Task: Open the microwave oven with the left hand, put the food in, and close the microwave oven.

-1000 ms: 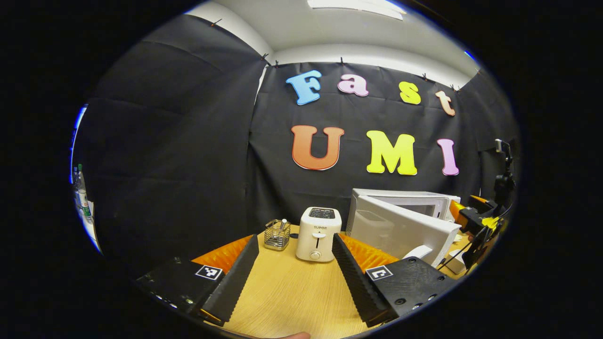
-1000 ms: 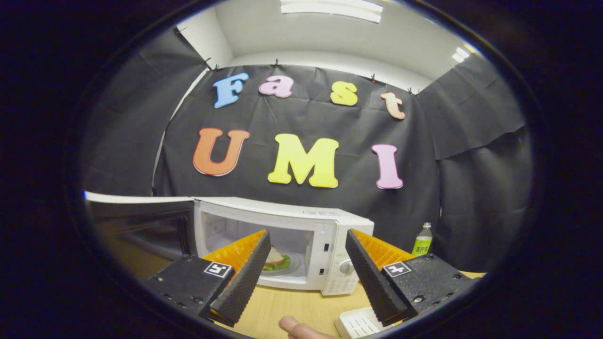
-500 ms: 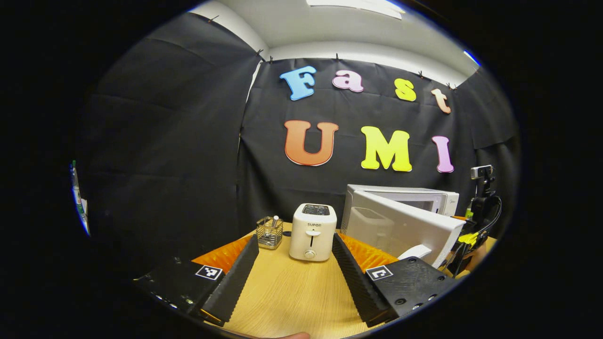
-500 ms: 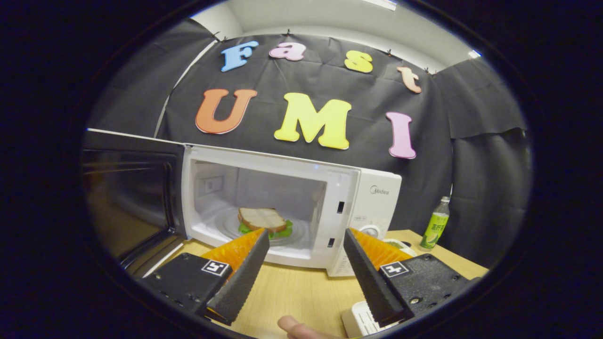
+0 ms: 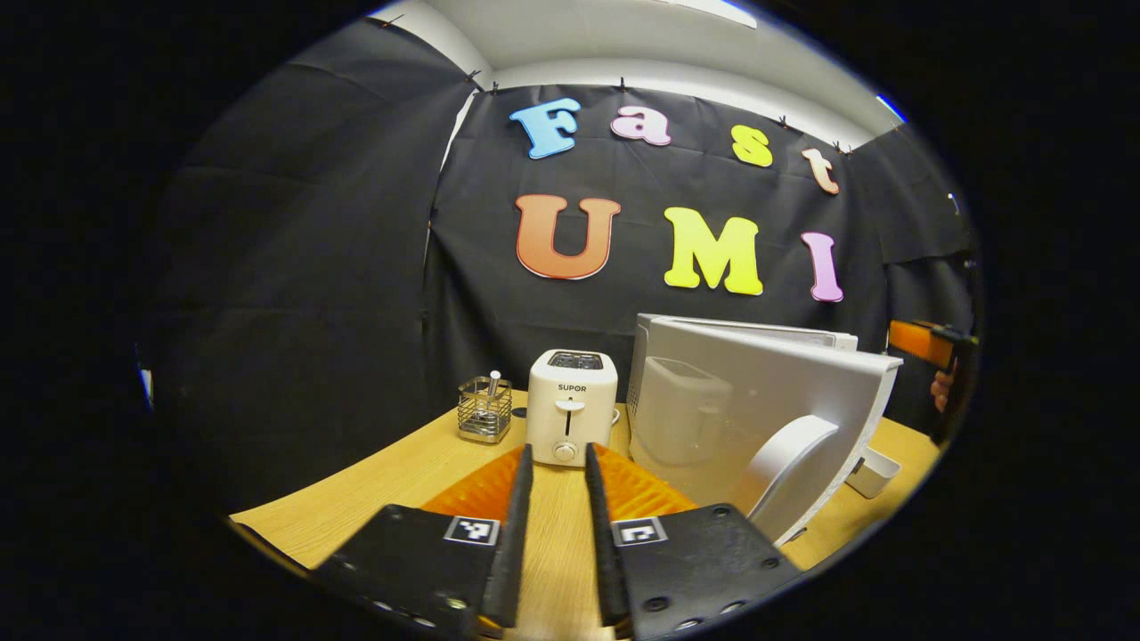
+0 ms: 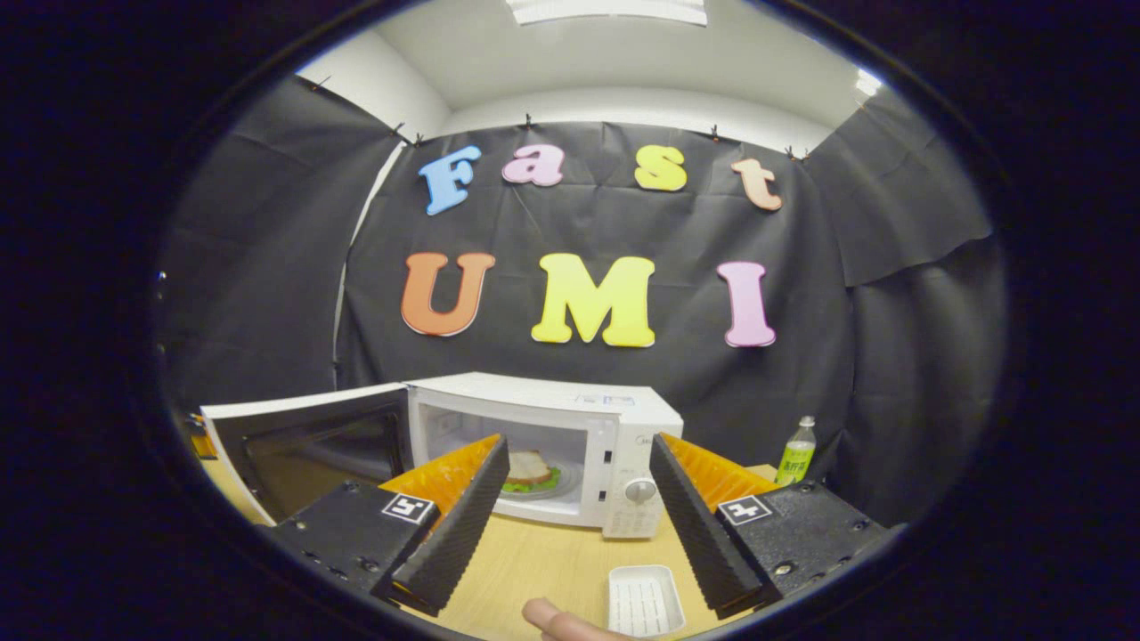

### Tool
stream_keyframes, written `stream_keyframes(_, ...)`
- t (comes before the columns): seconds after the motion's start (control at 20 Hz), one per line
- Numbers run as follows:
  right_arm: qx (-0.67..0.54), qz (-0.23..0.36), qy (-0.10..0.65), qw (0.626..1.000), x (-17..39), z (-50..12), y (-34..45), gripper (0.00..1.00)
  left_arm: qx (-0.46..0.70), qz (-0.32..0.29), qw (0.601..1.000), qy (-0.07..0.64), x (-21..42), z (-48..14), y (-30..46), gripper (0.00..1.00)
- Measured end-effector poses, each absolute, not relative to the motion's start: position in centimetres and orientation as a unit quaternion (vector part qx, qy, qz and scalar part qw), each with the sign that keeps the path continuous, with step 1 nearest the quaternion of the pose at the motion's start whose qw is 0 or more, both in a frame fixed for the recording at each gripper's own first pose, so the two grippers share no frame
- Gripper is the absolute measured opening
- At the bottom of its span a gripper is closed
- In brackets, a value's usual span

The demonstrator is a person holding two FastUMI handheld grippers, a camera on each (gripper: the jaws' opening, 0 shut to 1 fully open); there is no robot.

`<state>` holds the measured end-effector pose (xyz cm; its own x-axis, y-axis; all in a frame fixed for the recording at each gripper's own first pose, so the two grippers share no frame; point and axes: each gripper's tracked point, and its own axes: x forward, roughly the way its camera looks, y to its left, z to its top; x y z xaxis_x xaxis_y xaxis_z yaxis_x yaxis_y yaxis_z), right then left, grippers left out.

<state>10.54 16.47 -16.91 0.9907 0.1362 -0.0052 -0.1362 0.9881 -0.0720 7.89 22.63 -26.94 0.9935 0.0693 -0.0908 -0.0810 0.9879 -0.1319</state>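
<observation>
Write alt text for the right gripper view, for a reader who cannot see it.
A white microwave stands on a wooden table with its door swung open to the left and a sandwich on the plate inside. The right gripper hangs open and empty in front of it. A small white tray lies on the table, and a green bottle stands to the right.

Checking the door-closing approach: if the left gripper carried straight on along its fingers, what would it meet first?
Most likely the white toaster, straight ahead of the left gripper across bare table. The open microwave door stands just to its right; depth is unclear.
</observation>
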Motion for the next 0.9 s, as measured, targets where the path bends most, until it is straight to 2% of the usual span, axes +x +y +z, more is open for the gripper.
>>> stream_keyframes(0.05, -0.033, 0.069, -0.001, 0.997, 9.6, -15.9, 16.0, 0.96, -0.067, 0.024, 0.996, 0.045, 7.7, -26.9, 21.5, 0.17)
stream_keyframes(0.1, -0.032, 0.073, 0.004, 0.997, 8.5, -15.5, 15.7, 0.96, -0.069, 0.011, 0.997, 0.044, 7.5, -26.5, 20.8, 0.17)
stream_keyframes(0.15, -0.029, 0.077, 0.008, 0.997, 7.6, -14.9, 15.3, 1.00, -0.072, -0.003, 0.996, 0.044, 8.0, -26.6, 19.7, 0.03)
stream_keyframes(0.2, -0.027, 0.080, 0.012, 0.996, 6.7, -14.4, 15.0, 0.96, -0.073, -0.013, 0.996, 0.047, 8.0, -26.8, 18.7, 0.01)
stream_keyframes(0.3, -0.021, 0.085, 0.016, 0.996, 5.0, -13.6, 14.0, 0.96, -0.072, -0.036, 0.996, 0.046, 7.7, -26.4, 17.0, 0.04)
stream_keyframes(0.35, -0.014, 0.088, 0.017, 0.996, 4.4, -13.2, 13.5, 0.96, -0.068, -0.025, 0.997, 0.037, 7.6, -26.0, 17.3, 0.02)
stream_keyframes(0.4, -0.007, 0.090, 0.016, 0.996, 3.6, -12.9, 12.9, 1.00, -0.076, -0.036, 0.995, 0.047, 7.6, -26.5, 16.6, 0.00)
stream_keyframes(0.65, 0.001, 0.103, 0.018, 0.994, 0.9, -11.6, 11.0, 1.00, -0.083, -0.053, 0.994, 0.047, 8.4, -26.0, 13.5, 0.00)
stream_keyframes(0.7, 0.000, 0.106, 0.015, 0.994, 0.5, -11.4, 10.6, 0.96, -0.077, -0.057, 0.994, 0.046, 8.7, -25.9, 12.7, 0.00)
stream_keyframes(0.8, -0.001, 0.108, 0.009, 0.994, -0.1, -11.1, 9.9, 1.00, -0.066, -0.068, 0.995, 0.040, 9.3, -25.7, 11.0, 0.00)
stream_keyframes(0.9, 0.001, 0.114, 0.002, 0.993, -0.8, -11.0, 9.3, 0.96, -0.064, -0.087, 0.994, 0.029, 10.2, -25.0, 9.0, 0.00)
